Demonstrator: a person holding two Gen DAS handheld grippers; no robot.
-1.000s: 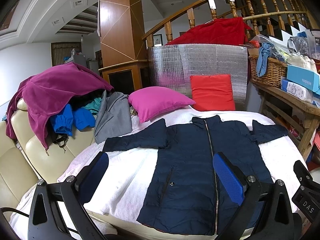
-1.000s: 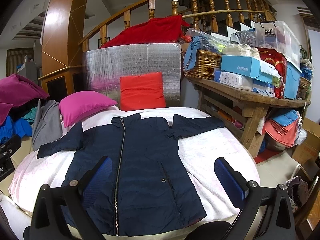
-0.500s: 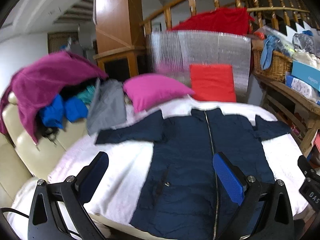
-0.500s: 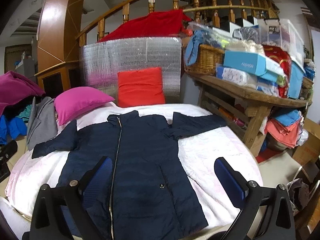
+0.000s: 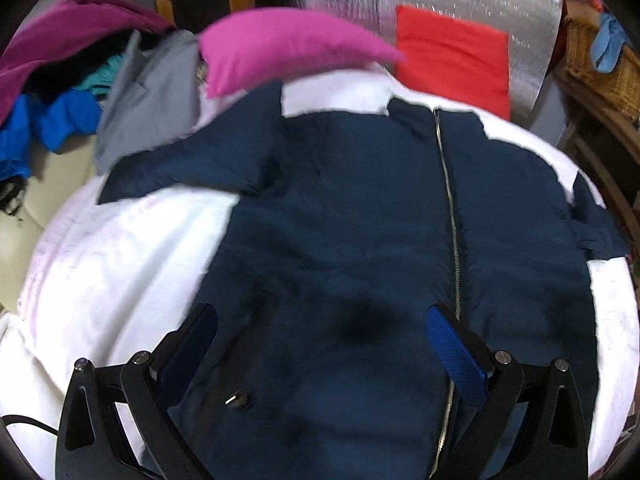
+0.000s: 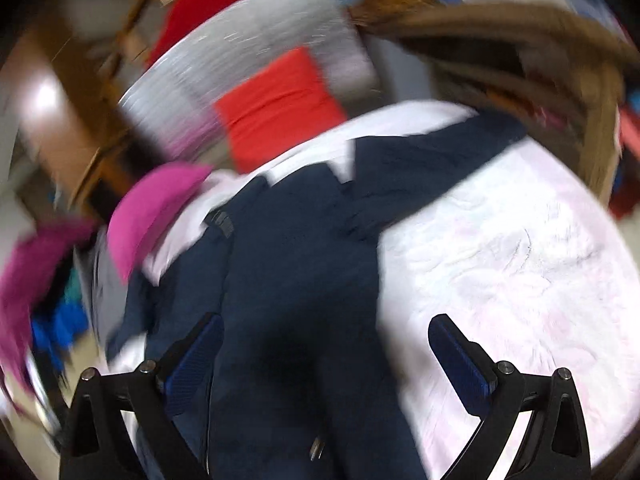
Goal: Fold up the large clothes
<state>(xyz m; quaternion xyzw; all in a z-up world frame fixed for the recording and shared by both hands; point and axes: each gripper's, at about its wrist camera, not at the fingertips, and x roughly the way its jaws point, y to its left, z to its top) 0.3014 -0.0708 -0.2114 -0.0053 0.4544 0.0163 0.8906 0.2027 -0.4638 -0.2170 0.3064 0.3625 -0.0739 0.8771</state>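
A navy zip-up padded jacket lies flat, front up, sleeves spread, on a white blanket. It also shows in the blurred right wrist view. My left gripper is open and empty, low over the jacket's left front panel. My right gripper is open and empty, tilted, low over the jacket's right side near its edge.
A pink pillow and a red cushion lie behind the jacket. A pile of clothes sits at the left. A wicker basket stands on a wooden shelf at the right.
Both grippers have moved forward and down close over the jacket. The right view has tilted and blurred. Both stay open.
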